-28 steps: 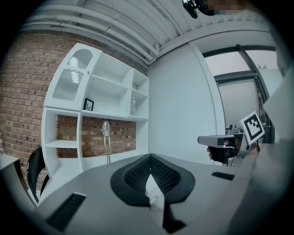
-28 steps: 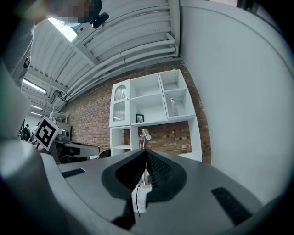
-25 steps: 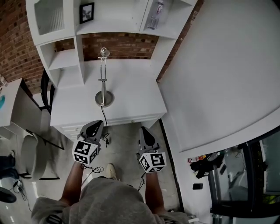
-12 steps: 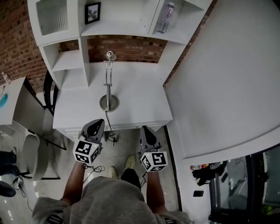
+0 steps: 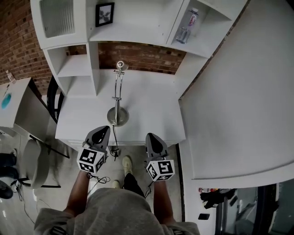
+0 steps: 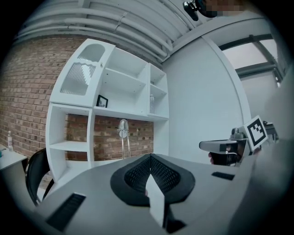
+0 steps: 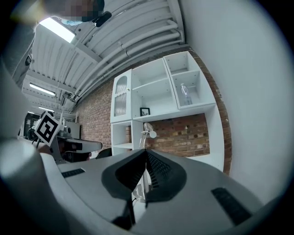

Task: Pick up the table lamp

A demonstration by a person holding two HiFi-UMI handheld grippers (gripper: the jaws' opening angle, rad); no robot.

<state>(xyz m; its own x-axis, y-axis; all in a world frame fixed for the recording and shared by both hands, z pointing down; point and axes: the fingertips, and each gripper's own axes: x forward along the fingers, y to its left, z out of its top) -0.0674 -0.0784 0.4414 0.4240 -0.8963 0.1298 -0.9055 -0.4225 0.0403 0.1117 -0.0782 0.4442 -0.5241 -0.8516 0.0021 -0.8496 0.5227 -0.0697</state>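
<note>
The table lamp stands on the white desk: a round metal base, a thin chrome stem and a small head near the brick back wall. Its black cord hangs over the desk's front edge. My left gripper is shut and empty, at the front edge just below-left of the base. My right gripper, also shut and empty, hovers at the front edge to the right of the base. In the left gripper view the lamp rises beyond the closed tips. The right gripper view shows the lamp straight ahead of its tips.
White shelving surrounds the desk, holding a picture frame and a bottle. A white wall panel closes the right side. A black chair and a pale chair stand at the left.
Both grippers have advanced toward the desk, now reaching its front edge; the lamp sits closer to them. The jaws stayed shut.
</note>
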